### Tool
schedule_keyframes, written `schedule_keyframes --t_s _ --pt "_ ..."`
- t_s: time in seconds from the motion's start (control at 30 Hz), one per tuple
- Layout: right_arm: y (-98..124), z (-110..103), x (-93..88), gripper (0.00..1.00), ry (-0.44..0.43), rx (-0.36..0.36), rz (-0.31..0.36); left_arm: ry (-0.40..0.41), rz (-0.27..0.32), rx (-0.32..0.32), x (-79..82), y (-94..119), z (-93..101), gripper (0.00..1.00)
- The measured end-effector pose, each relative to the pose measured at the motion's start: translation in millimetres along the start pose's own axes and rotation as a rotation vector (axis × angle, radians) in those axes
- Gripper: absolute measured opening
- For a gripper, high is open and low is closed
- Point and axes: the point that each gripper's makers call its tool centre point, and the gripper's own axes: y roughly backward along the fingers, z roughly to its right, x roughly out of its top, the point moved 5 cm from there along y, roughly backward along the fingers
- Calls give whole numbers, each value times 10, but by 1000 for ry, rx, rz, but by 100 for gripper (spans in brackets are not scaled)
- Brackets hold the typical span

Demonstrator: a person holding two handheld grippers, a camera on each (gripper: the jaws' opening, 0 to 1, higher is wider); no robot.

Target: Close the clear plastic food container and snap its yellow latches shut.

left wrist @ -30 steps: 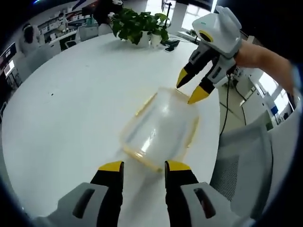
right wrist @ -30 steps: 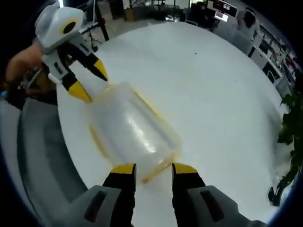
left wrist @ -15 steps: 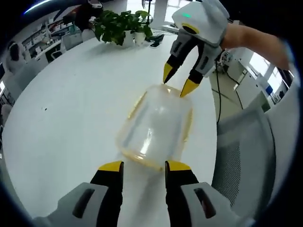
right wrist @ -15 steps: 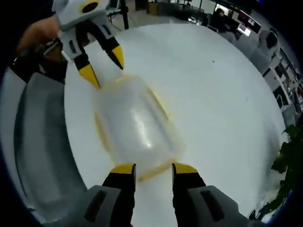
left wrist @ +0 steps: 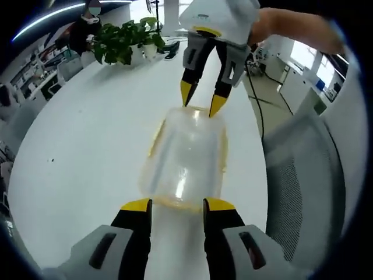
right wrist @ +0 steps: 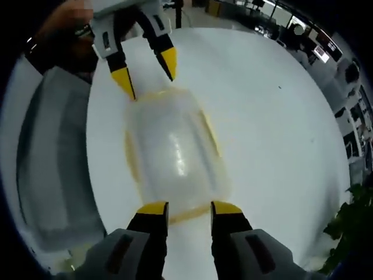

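A clear plastic food container [left wrist: 186,154] with yellow latches lies on the white round table [left wrist: 87,128], lid on top. My left gripper [left wrist: 176,205] stands open at its near end, fingertips just short of the rim. At the far end the right gripper [left wrist: 200,101] hangs open with its yellow tips at the container's edge. In the right gripper view the same container [right wrist: 173,149] lies lengthwise; my right gripper [right wrist: 183,208] is open at the near end and the left gripper [right wrist: 146,72] is open at the far end. A yellow latch [right wrist: 131,163] runs along its left side.
A grey mesh chair [left wrist: 303,186] stands close to the table edge, also seen as the chair [right wrist: 49,163] in the right gripper view. Potted plants [left wrist: 122,41] sit at the table's far side. A person's forearm [left wrist: 291,26] holds the right gripper. Office desks lie beyond.
Both views have swung so the container now lies straight along each gripper's axis. The opposite gripper has shifted toward the middle of each view, its tips nearer the container's far end.
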Motion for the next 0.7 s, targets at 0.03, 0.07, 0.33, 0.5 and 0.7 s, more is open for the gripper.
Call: schedule_keyframes --t_s 0.03,0.07,0.33,0.5,0.7 --pt "0 2 2 26 9 1 -3 -11 0 -1 5 -4 2 34" --pt "2 7 8 26 14 -3 -4 -17 0 1 11 -9 -1 34" --pt "13 -11 60 26 38 19 8 -63 0 -18 53 -37 16 33" --pt "15 -18 84 26 48 27 15 -93 2 -27 88 -65 32 33" --pt "4 -12 122 26 56 31 23 -105 8 -35 142 -103 33 33"
